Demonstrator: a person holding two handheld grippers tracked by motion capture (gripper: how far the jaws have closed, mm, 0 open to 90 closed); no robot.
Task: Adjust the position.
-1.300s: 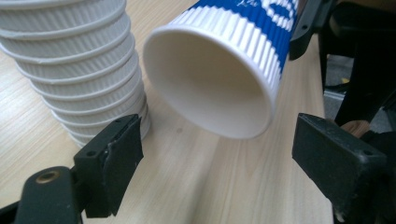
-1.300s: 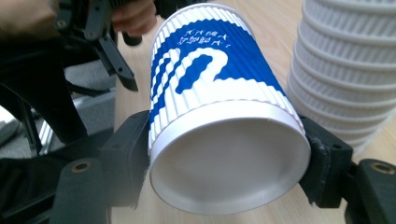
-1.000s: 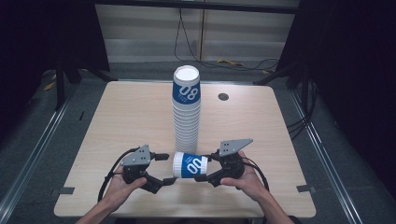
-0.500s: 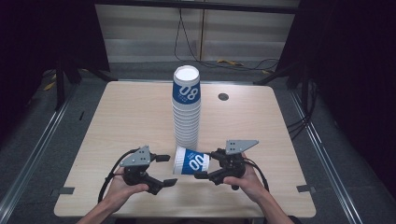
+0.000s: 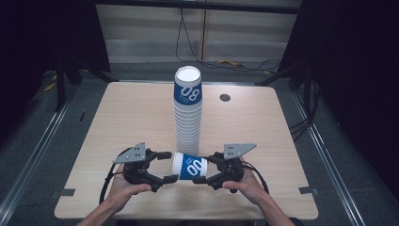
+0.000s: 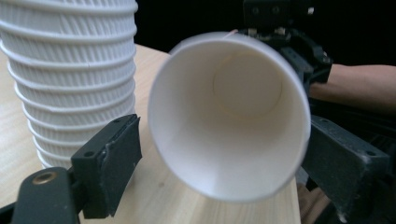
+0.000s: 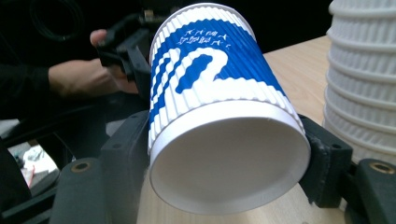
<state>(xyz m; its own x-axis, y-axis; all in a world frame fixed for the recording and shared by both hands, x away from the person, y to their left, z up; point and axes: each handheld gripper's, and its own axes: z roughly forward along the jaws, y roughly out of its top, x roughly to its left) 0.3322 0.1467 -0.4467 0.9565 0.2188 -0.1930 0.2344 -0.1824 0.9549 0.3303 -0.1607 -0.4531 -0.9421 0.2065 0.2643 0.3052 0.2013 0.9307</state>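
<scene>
Right tongs (image 5: pixel 201 168) clamp the cup (image 5: pixel 189 166); left tongs (image 5: pixel 167 166) gape around its rim

On the table (image 5: pixel 117 117), near its middle: a tall stack of cups (image 5: pixel 187 110), standing upright. Just before the stack, toward the near edge: a single cup (image 5: pixel 189 166) lying on its side (mouth to the left, base to the right), between the left gripper (image 5: pixel 165 166) and the right gripper (image 5: pixel 203 168). Around the cup's base end, the right gripper's jaws; flanking its mouth, the left gripper's jaws. Behind and to the right of the stack, near the far edge: a small round grommet (image 5: pixel 225 98).
</scene>
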